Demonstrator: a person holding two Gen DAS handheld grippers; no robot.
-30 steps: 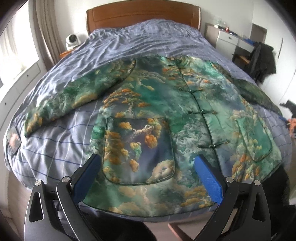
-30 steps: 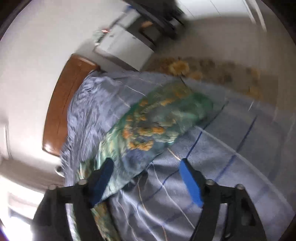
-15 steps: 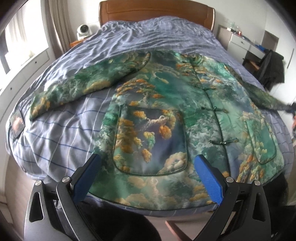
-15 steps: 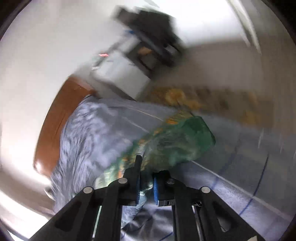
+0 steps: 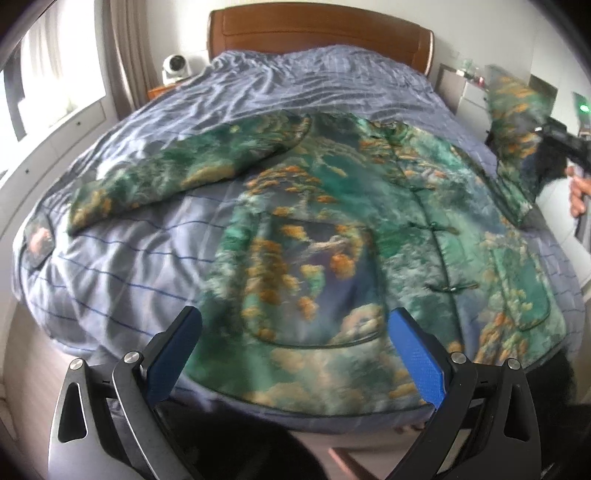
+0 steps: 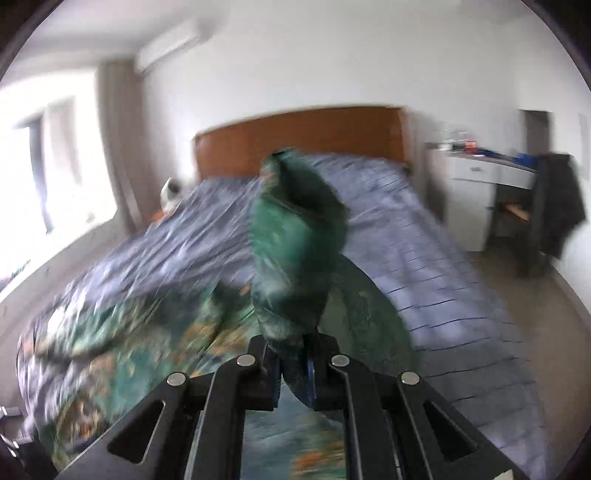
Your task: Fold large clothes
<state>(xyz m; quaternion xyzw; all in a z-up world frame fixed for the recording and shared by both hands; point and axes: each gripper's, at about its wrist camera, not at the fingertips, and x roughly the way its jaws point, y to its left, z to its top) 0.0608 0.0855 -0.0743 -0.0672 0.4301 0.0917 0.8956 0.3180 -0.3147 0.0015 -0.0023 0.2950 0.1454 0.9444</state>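
Observation:
A green jacket [image 5: 332, 221] with orange tree print lies front up on the bed, its left sleeve [image 5: 177, 177] spread out to the left. My left gripper [image 5: 295, 354] is open and empty above the jacket's hem. My right gripper [image 6: 293, 373] is shut on the right sleeve [image 6: 295, 236] and holds it lifted above the bed. In the left wrist view the raised sleeve [image 5: 513, 122] stands at the far right with the right gripper [image 5: 554, 134] beside it.
The bed has a blue striped cover [image 5: 110, 266] and a wooden headboard [image 5: 317, 33]. A white camera [image 5: 175, 68] sits on the nightstand at the left. A white dresser [image 6: 476, 192] and a chair with dark clothes [image 6: 554, 206] stand to the right.
My right gripper closed on the right sleeve and lifted it off the bed, swinging towards the jacket's middle. My left gripper stayed open and drifted a little to the left.

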